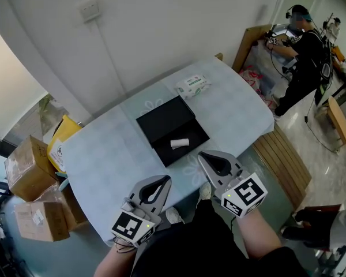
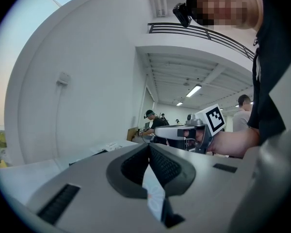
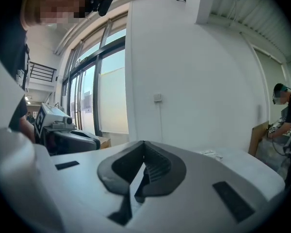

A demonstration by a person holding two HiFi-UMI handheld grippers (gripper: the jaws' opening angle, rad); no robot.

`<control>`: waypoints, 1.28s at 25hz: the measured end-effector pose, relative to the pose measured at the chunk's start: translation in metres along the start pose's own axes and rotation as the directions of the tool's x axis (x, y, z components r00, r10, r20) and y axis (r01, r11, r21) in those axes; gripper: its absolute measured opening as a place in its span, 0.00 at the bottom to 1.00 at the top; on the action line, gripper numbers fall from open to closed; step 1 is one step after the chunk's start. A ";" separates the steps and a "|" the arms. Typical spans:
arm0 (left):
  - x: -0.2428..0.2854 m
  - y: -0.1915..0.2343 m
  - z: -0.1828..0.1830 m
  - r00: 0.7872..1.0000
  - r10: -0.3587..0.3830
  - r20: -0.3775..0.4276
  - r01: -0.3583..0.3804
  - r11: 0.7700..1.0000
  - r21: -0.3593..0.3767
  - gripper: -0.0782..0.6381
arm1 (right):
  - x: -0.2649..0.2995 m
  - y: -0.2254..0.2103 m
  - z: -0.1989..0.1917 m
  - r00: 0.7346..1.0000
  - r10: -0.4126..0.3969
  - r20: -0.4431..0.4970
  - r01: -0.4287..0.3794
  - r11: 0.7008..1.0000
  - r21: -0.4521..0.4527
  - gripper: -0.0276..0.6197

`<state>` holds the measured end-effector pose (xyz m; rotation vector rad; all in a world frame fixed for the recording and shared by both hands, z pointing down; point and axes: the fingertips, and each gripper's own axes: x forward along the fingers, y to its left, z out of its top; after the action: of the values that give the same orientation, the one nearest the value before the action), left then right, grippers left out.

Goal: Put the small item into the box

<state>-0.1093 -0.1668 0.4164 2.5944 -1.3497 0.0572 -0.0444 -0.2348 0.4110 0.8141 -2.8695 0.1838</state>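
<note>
**Head view: white item (image 1: 180, 143) inside the black box (image 1: 161, 120), both claws closed and empty**

The box lies open near the middle of the desk (image 1: 104, 154), which wears a pale blue cloth with a faint flower print. It shows as two adjoining black squares. The far one is flat and matte, and the near one has low walls. The item rests in the near half, towards its middle, touching only the floor of the box. It is a short white cylinder lying on its side, small against the box and bright against the black lining. Its markings are too small to make out.

The left claw (image 1: 163, 180) hovers over the near edge of the desk, well short of the box. Its own view shows the tips pressed together with nothing between them. The right claw (image 1: 203, 156) hangs just beside the box's near corner, apart from it, its tips likewise pressed together on nothing.

A white packet (image 1: 193, 85) lies on the desk beyond the box. Cartons (image 1: 26, 169) stand on the floor to the left. A person (image 1: 303, 51) stands well off at the upper right.
</note>
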 end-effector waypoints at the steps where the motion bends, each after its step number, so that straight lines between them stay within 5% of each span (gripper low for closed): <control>1: -0.002 -0.001 -0.001 1.000 -0.001 0.002 0.001 1.000 0.006 0.12 | -0.003 0.005 -0.001 1.000 0.002 -0.002 -0.002 1.000 0.003 0.06; 32: -0.017 -0.027 -0.007 1.000 -0.019 0.015 0.019 1.000 0.022 0.12 | -0.036 0.069 -0.014 0.997 0.075 -0.024 -0.075 0.997 -0.002 0.06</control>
<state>-0.0965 -0.1364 0.4159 2.6308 -1.3364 0.0496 -0.0487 -0.1559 0.4126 0.6992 -2.8788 0.1965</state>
